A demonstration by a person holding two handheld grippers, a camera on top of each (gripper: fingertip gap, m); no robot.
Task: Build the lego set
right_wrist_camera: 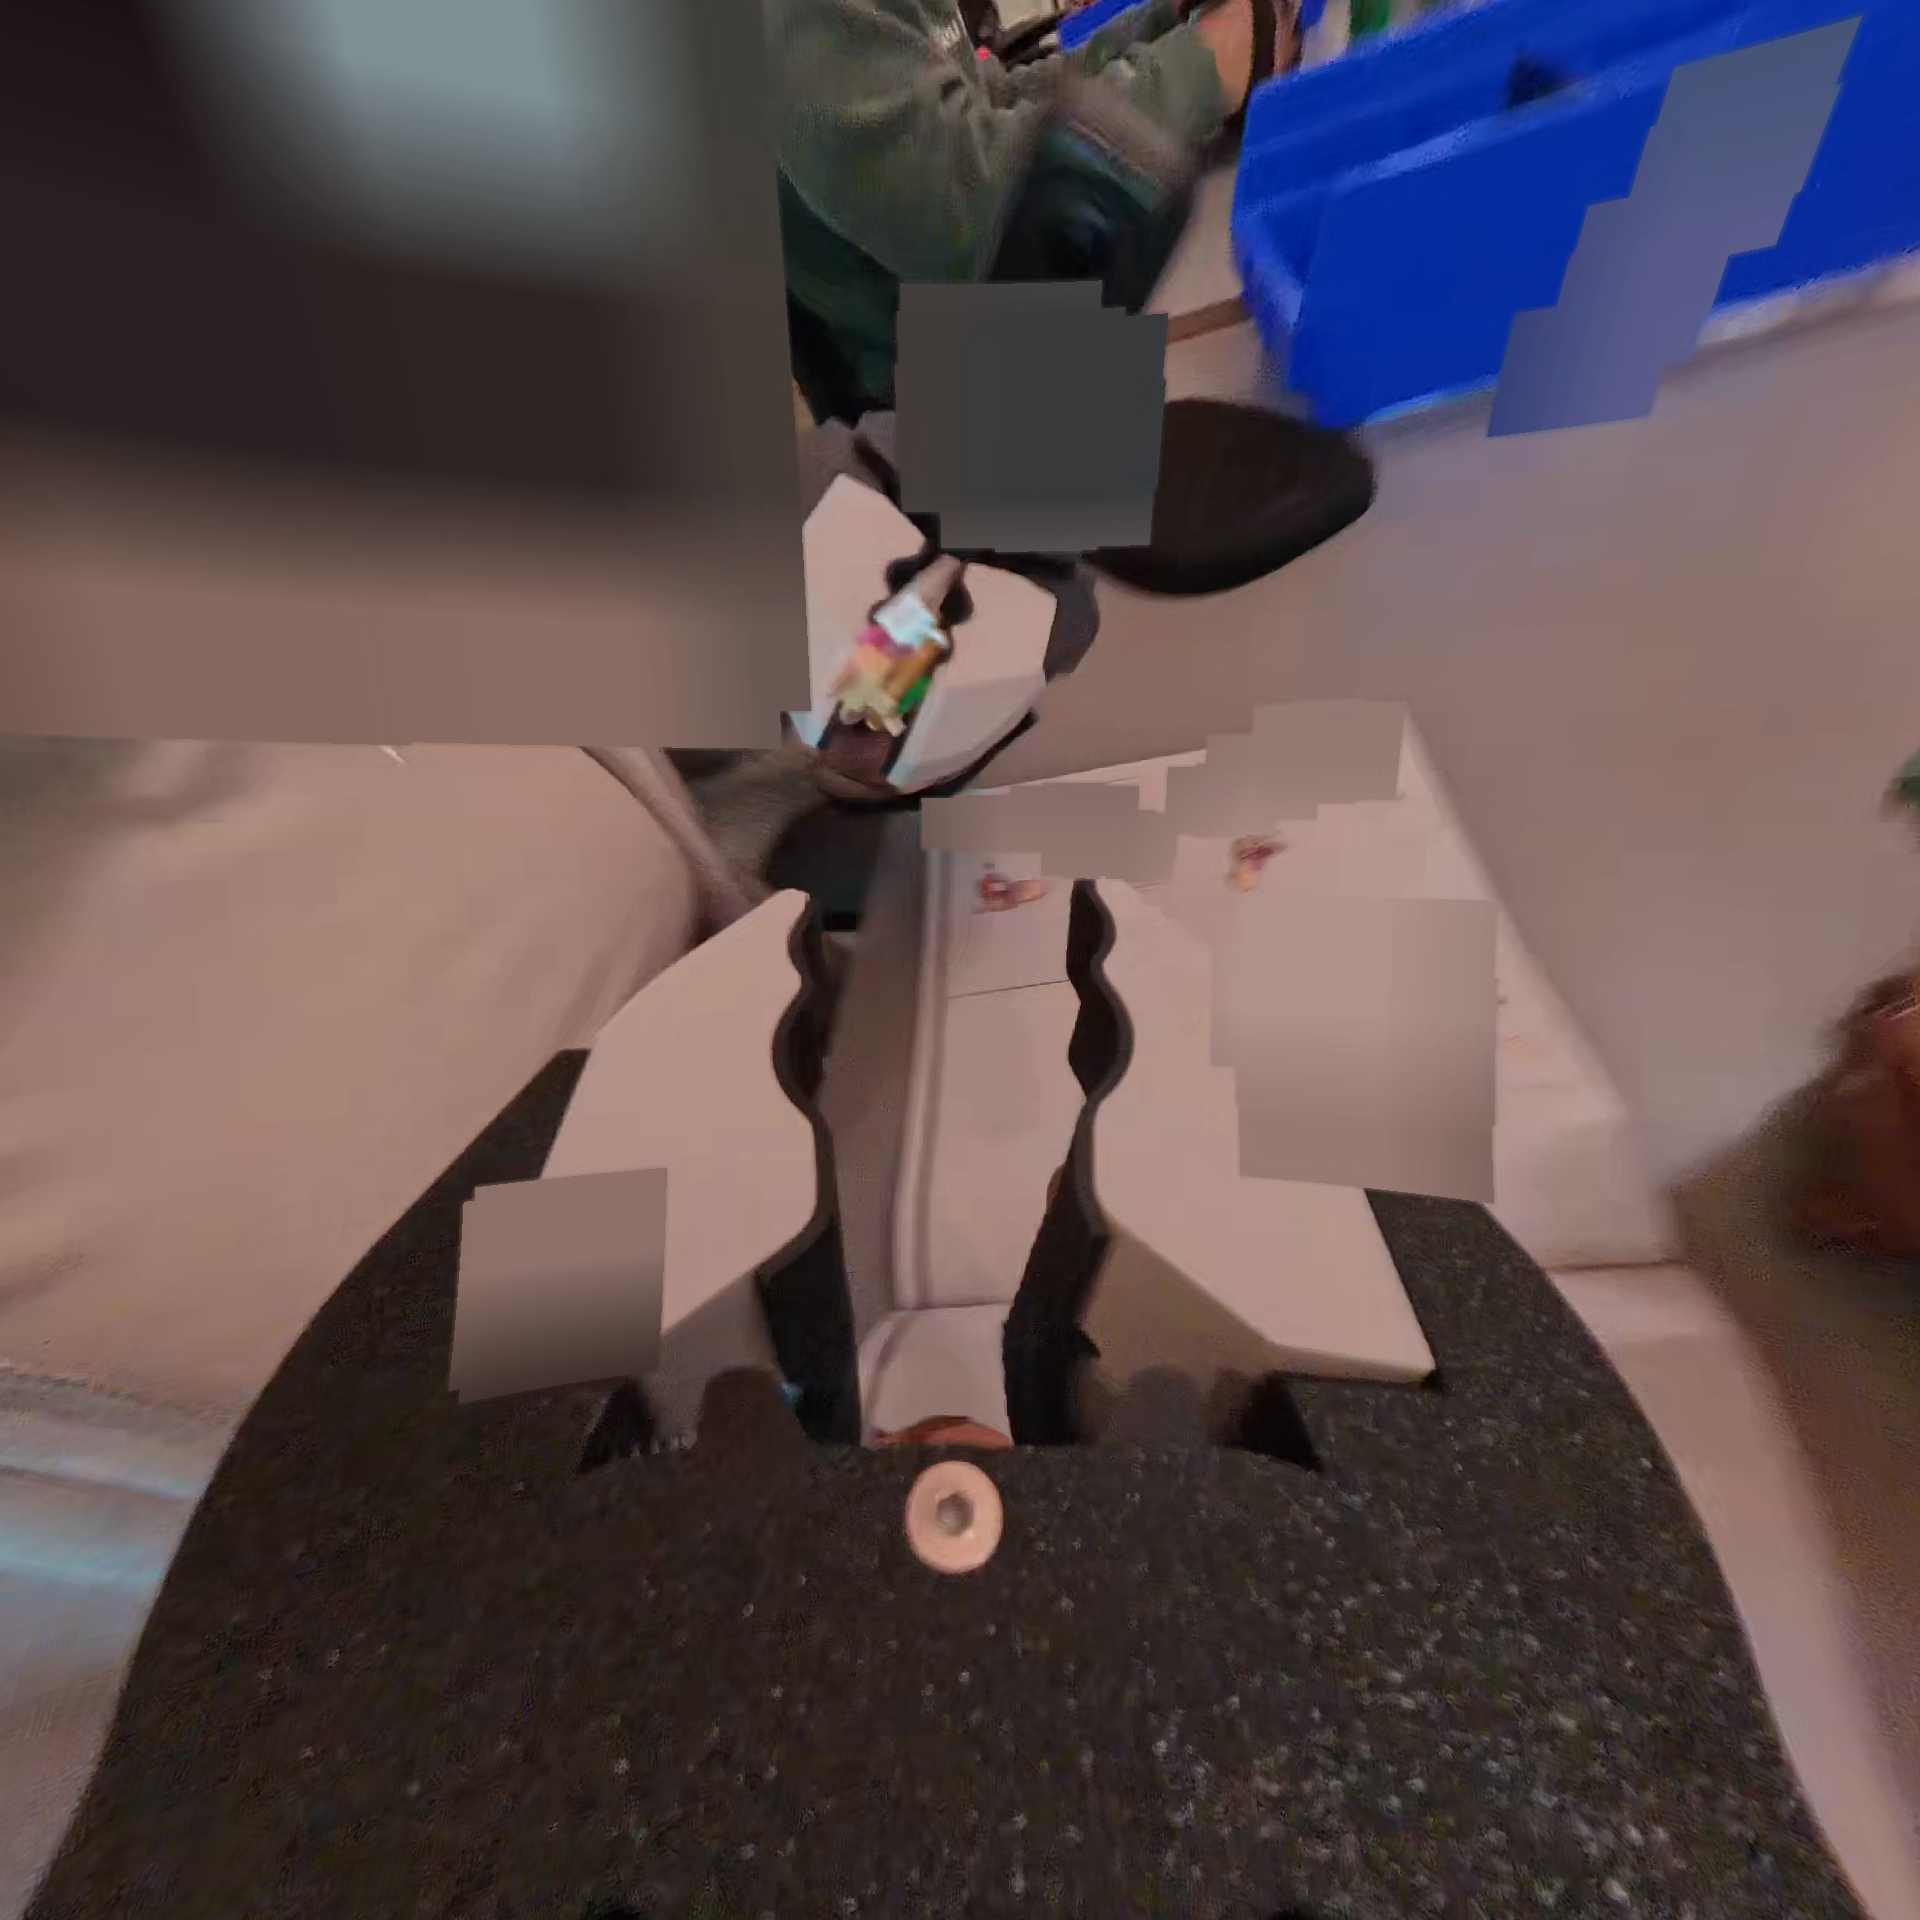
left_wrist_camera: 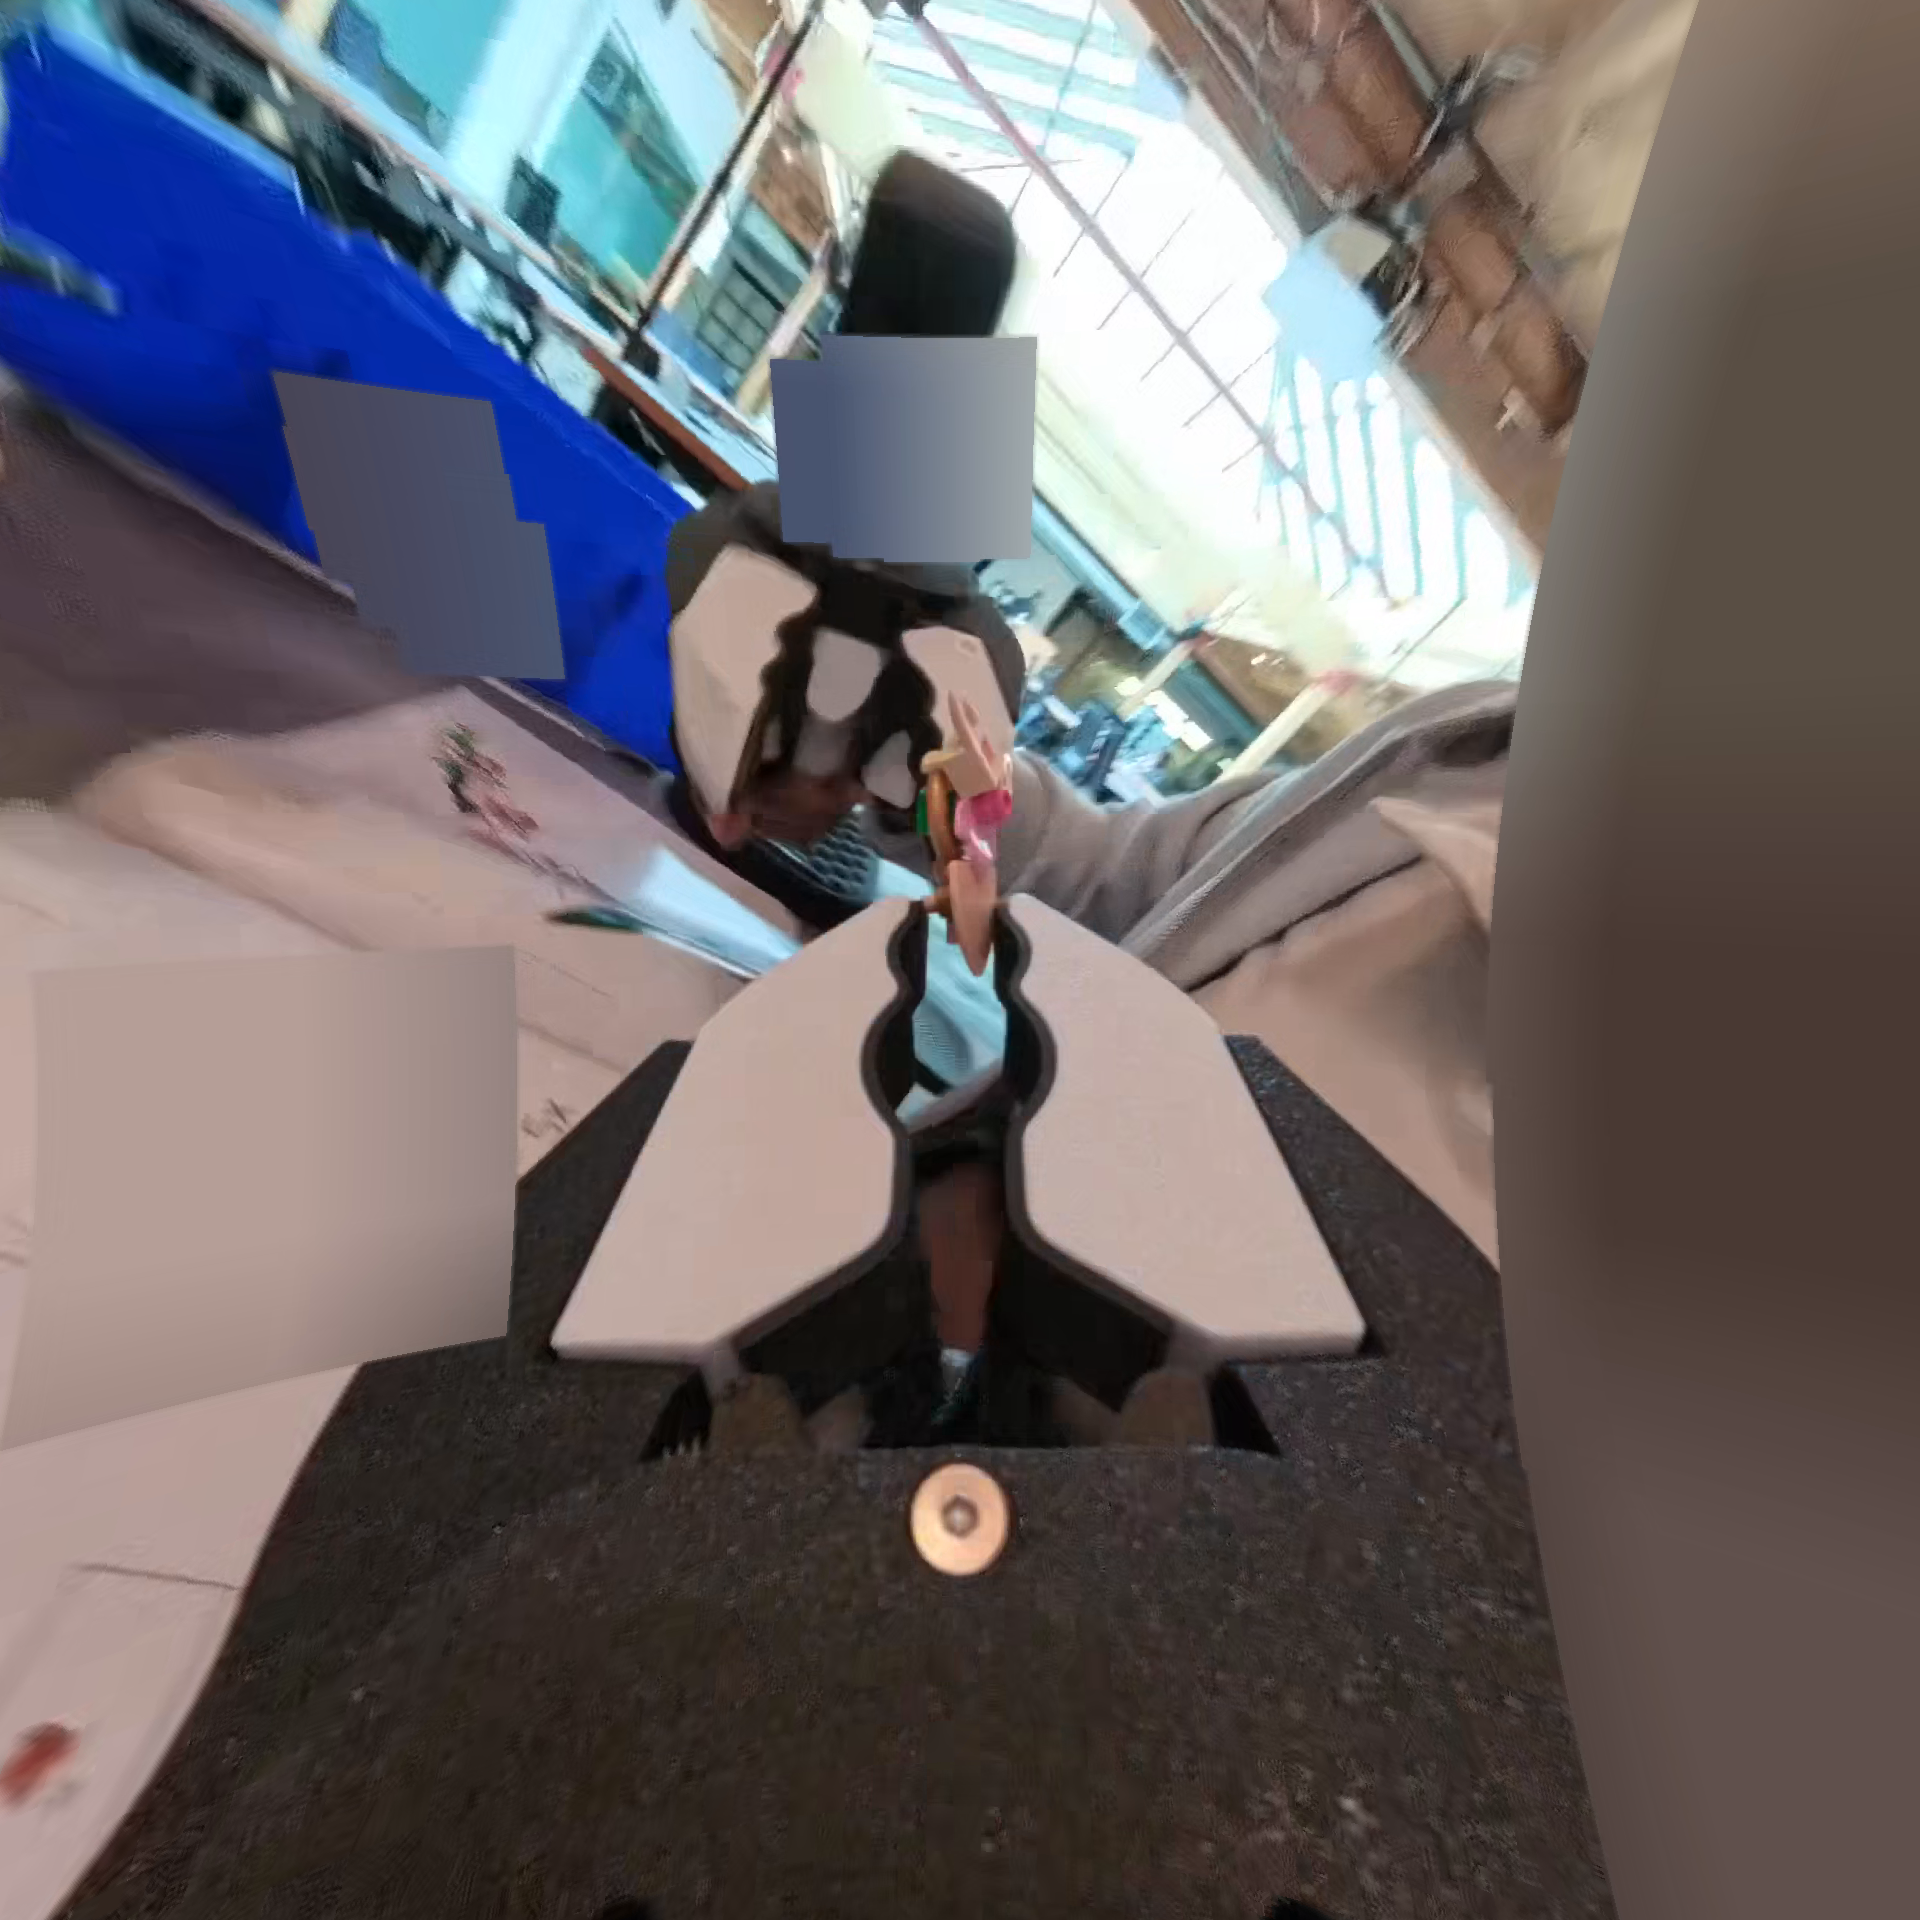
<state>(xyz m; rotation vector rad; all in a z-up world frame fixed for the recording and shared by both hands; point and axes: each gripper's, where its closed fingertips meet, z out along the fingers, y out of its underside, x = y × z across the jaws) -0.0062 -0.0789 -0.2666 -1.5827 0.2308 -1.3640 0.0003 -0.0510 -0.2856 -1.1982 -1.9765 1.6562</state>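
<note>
My left gripper [left_wrist_camera: 961, 912] is shut on a small lego assembly [left_wrist_camera: 971, 821] of tan, pink and green pieces, held up in the air and sticking out past the fingertips. The same assembly [right_wrist_camera: 888, 665] shows in the right wrist view, clamped between the left gripper's white fingers [right_wrist_camera: 987, 665]. My right gripper [right_wrist_camera: 940, 904] is open and empty, a short way from the assembly and pointing towards it. It also shows farther off in the left wrist view [left_wrist_camera: 831, 686], facing my left gripper.
A blue bin [left_wrist_camera: 208, 312] stands at the back of the white table [right_wrist_camera: 1558, 623]; it also shows in the right wrist view [right_wrist_camera: 1455, 208]. Printed instruction sheets [left_wrist_camera: 582, 831] lie on the table. A grey sleeve [left_wrist_camera: 1247, 852] is to the right. A person in green [right_wrist_camera: 935, 135] sits beyond.
</note>
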